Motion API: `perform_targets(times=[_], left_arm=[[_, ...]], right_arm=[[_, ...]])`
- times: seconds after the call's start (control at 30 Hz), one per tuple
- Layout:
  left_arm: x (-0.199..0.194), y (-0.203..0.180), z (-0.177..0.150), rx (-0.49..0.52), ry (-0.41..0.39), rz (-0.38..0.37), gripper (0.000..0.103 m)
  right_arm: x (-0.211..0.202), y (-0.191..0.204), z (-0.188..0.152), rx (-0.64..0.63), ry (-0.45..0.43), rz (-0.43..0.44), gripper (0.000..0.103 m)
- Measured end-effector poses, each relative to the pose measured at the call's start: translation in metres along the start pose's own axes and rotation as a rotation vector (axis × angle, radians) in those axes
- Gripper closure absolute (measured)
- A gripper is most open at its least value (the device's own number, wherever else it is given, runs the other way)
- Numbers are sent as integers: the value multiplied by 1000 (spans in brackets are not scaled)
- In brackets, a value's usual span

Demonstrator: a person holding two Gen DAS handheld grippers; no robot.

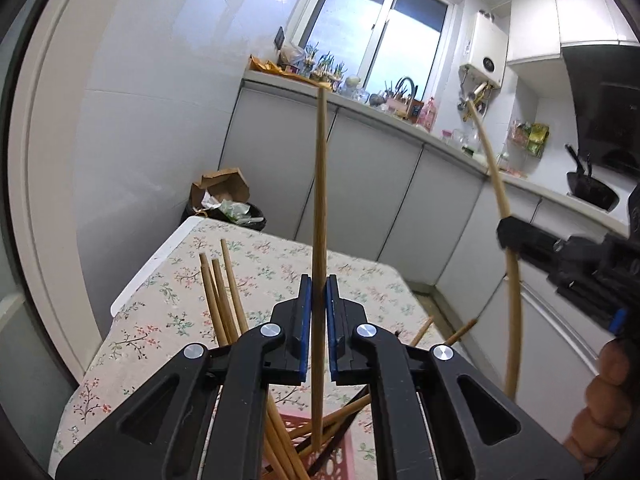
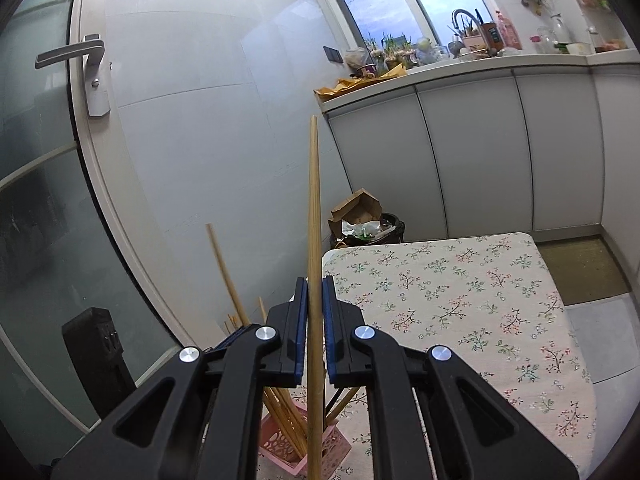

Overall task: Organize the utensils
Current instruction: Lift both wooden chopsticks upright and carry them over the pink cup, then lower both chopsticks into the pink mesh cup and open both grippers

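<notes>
My left gripper [image 1: 319, 292] is shut on a wooden chopstick [image 1: 320, 184] that stands upright between its blue pads. Its lower end reaches into a pink basket [image 1: 350, 458] holding several more chopsticks [image 1: 224, 304], some leaning out. At the right edge my right gripper [image 1: 508, 236] grips a second chopstick [image 1: 496, 184], with a hand [image 1: 604, 400] below it. In the right wrist view the right gripper [image 2: 315, 288] is shut on that chopstick [image 2: 314, 200], upright over the pink basket [image 2: 276, 446]. The left gripper's chopstick [image 2: 226, 272] leans at lower left.
The basket stands on a table with a floral cloth [image 2: 460, 300]. Behind the table is a bin with cardboard [image 2: 360, 220]. Grey cabinets [image 2: 472, 152] under a cluttered counter line the far side. A glass door with a handle [image 2: 72, 54] is at the left.
</notes>
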State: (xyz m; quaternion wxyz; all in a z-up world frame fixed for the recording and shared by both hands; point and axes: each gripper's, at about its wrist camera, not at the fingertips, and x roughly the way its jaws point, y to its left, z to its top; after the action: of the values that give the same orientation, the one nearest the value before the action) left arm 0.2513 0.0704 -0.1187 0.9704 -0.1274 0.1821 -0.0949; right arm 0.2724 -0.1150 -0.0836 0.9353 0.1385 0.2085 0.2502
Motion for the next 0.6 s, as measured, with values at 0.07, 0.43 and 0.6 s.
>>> perform_targets(times=[0.07, 0.43, 0.6], left_arm=[[3, -1, -3, 7, 22, 11, 97], [4, 1, -11, -19, 207, 3, 66], [-26, 21, 20, -113, 181, 1, 60]], right_arm=[[0, -1, -1, 3, 2, 0, 95], [11, 8, -12, -7, 11, 5, 95], [22, 14, -22, 2, 20, 2, 95]])
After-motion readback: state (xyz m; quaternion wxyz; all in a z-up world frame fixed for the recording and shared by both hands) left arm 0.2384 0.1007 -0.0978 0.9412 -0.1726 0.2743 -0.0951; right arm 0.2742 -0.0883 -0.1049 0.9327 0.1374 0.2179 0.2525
